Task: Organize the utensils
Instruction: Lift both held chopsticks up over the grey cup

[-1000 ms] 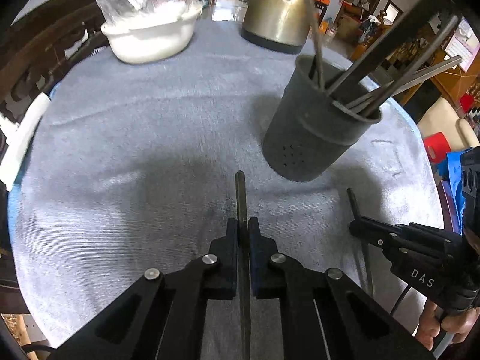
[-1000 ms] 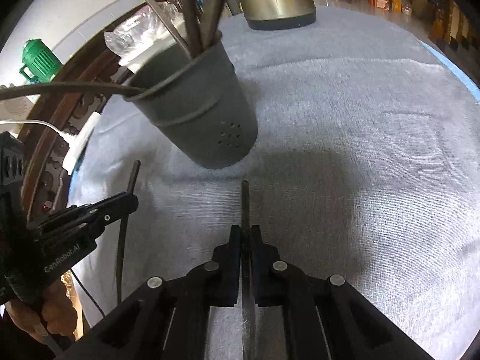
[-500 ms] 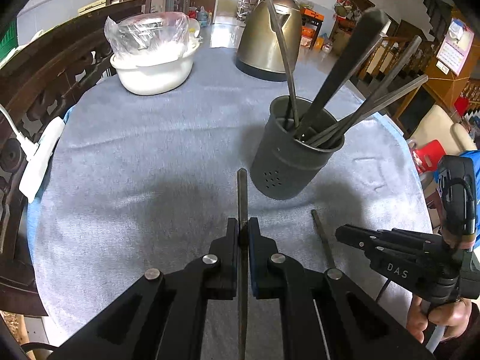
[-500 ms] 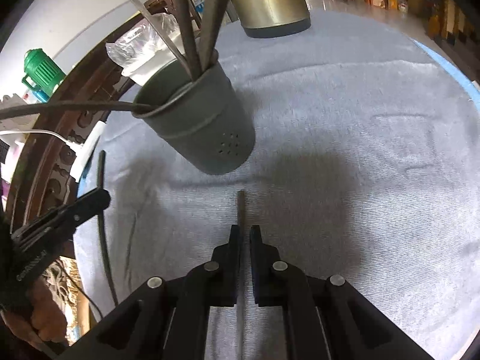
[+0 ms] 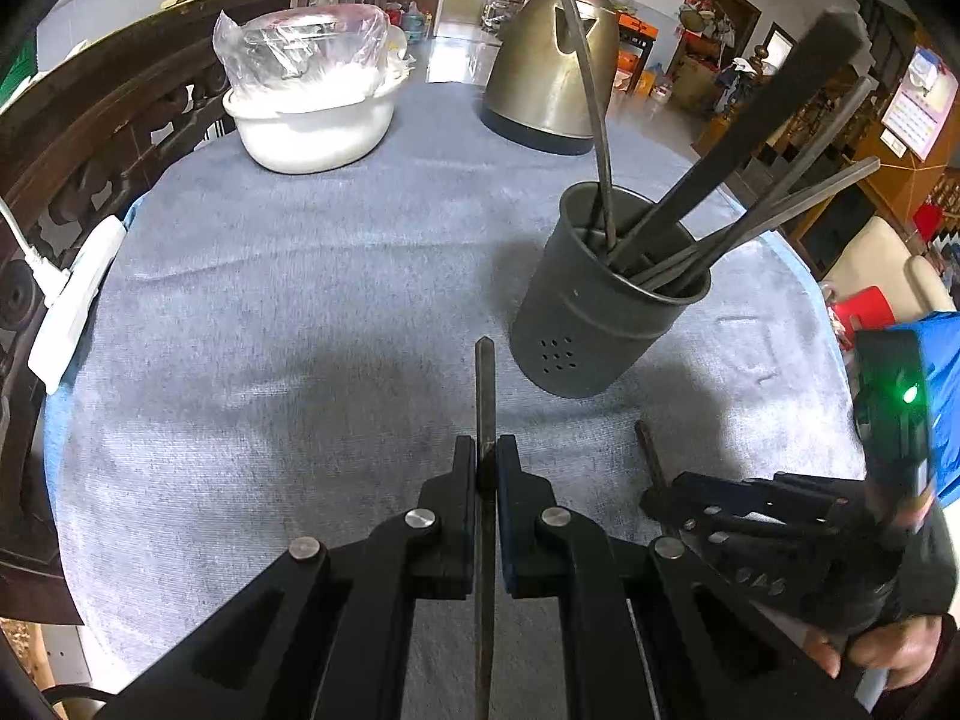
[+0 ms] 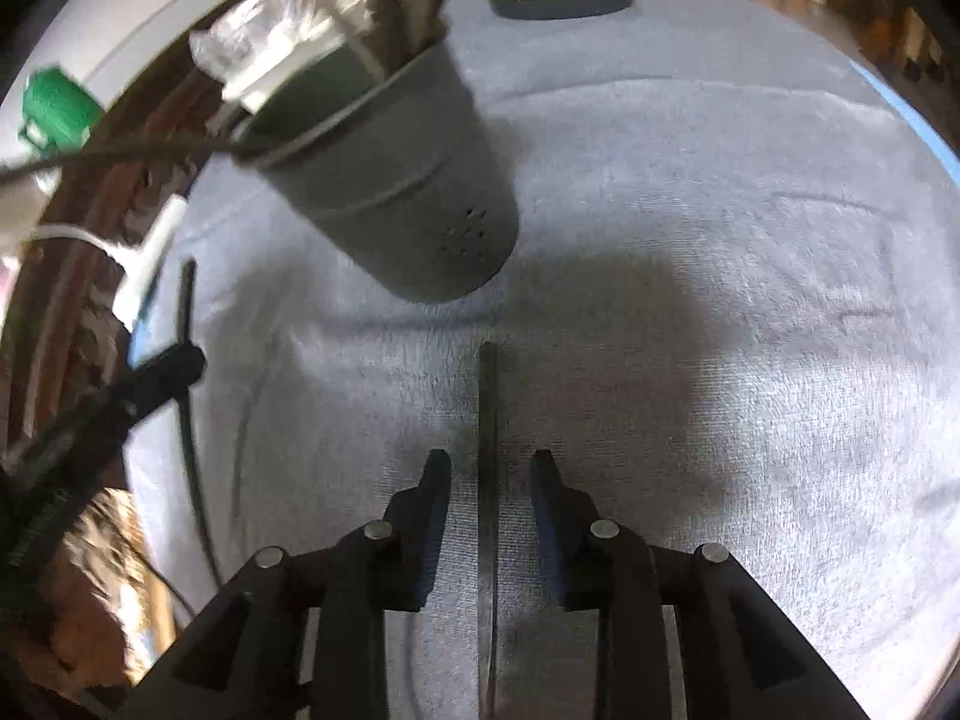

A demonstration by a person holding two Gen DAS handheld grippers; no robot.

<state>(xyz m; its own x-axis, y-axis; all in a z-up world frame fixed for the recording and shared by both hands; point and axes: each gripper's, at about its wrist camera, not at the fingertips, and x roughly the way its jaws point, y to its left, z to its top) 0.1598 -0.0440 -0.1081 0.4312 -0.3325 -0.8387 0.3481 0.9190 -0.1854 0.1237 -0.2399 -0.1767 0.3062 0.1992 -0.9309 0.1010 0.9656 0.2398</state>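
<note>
A dark grey utensil holder [image 5: 606, 312] stands on the cloth-covered table [image 5: 270, 300] with several dark utensils [image 5: 750, 204] leaning in it; it also shows in the right wrist view [image 6: 396, 198]. My left gripper [image 5: 487, 456] is shut on a thin dark utensil [image 5: 485, 384], held above the cloth short of the holder. My right gripper [image 6: 491, 468] is open, with a second thin dark utensil [image 6: 489, 420] lying between its jaws on the cloth. The right gripper also shows low right in the left wrist view [image 5: 654, 495].
A white bowl covered with plastic wrap [image 5: 312, 102] and a brass kettle [image 5: 552, 72] stand at the far side. A white power strip [image 5: 72, 300] lies at the left edge by a carved wooden chair [image 5: 90, 132]. The right wrist view is blurred.
My right gripper has opened and let go of its utensil, which now lies on the cloth. My left gripper has risen and drawn back from the holder, still holding its utensil.
</note>
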